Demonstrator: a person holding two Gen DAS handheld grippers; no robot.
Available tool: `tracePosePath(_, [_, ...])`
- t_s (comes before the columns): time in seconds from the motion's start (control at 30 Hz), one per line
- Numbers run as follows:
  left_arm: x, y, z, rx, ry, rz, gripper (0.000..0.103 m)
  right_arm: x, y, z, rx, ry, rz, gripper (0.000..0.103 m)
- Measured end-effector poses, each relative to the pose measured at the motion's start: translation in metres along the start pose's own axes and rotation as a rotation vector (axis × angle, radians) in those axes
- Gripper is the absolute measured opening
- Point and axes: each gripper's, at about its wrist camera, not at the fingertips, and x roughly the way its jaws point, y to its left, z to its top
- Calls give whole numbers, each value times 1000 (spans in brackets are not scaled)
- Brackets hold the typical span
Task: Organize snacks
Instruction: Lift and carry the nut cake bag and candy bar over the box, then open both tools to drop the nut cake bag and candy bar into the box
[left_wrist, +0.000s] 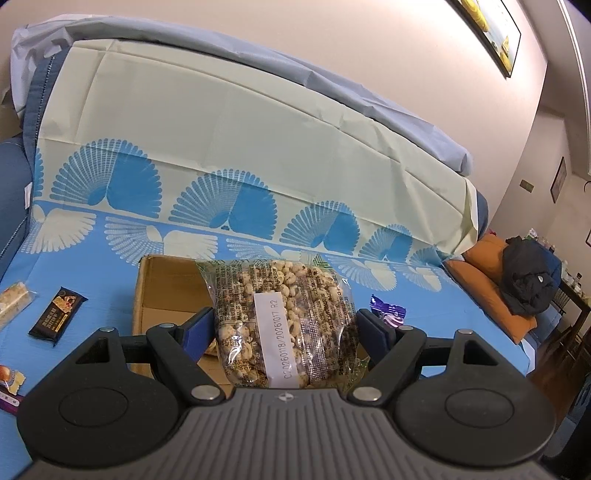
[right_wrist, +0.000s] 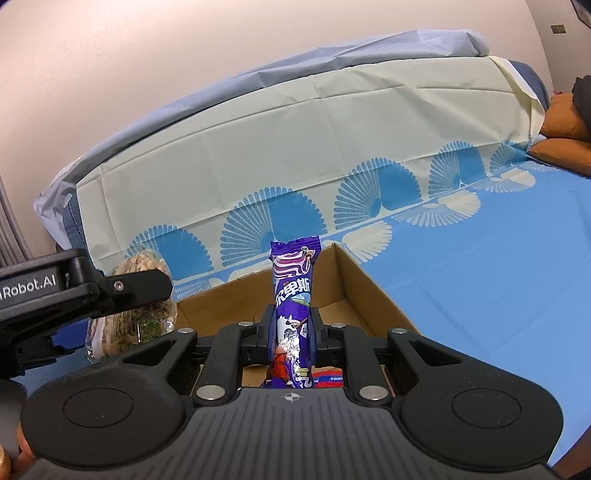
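I see a blue fan-patterned cloth (left_wrist: 110, 266) covering the surface, a plain pinkish wall (left_wrist: 332, 44) beyond, and an orange cushion (left_wrist: 487, 273) far right.

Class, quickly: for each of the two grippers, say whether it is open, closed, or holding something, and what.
Left gripper: closed on the clear bag of puffed snacks, jaws wide.
Right gripper: closed on the purple snack packet.

Puffed-snack bag (left_wrist: 284, 317) between jaws, over box (left_wrist: 162, 295)
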Motion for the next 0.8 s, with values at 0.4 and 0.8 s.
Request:
tracePosePath(0.4, [6, -2, -3, 22, 63, -27, 92, 11, 3, -4, -17, 78, -3, 30])
tracePosePath(0.8, [-44, 68, -36, -86, -34, -12, 56, 13, 18, -25, -116, 114, -49, 57])
